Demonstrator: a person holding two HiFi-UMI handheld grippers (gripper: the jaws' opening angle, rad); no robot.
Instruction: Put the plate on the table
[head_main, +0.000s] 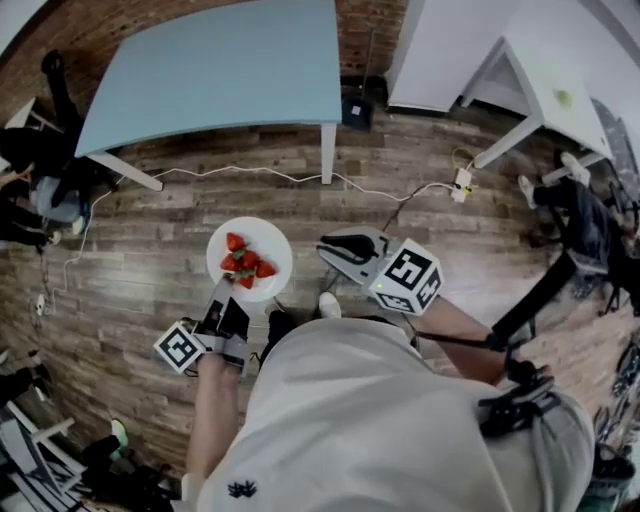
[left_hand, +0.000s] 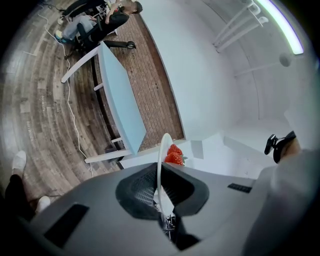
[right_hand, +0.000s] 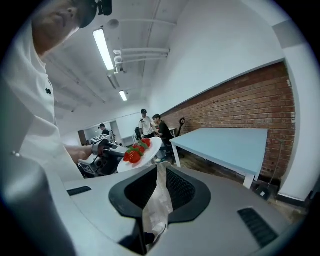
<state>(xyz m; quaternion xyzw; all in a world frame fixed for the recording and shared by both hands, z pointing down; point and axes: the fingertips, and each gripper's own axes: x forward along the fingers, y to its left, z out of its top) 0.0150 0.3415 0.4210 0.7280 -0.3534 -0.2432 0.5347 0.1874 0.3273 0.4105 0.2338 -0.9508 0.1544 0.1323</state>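
A white plate (head_main: 268, 240) with strawberries (head_main: 246, 263) hangs level over the wood floor. My left gripper (head_main: 224, 290) is shut on its near rim. In the left gripper view the plate (left_hand: 161, 150) stands edge-on between the jaws, strawberries (left_hand: 173, 154) on its right side. My right gripper (head_main: 325, 248) floats to the right of the plate, fingertips together and nothing held. Its own view shows the plate (right_hand: 151, 150) ahead on the left. The light blue table (head_main: 220, 70) stands beyond the plate, its top bare.
A white table (head_main: 545, 85) stands at the far right. A white cable (head_main: 250, 172) runs over the floor to a power strip (head_main: 462, 182). Seated people (head_main: 35, 190) are at the left edge. Brick wall (right_hand: 250, 105) lies behind the blue table (right_hand: 230, 142).
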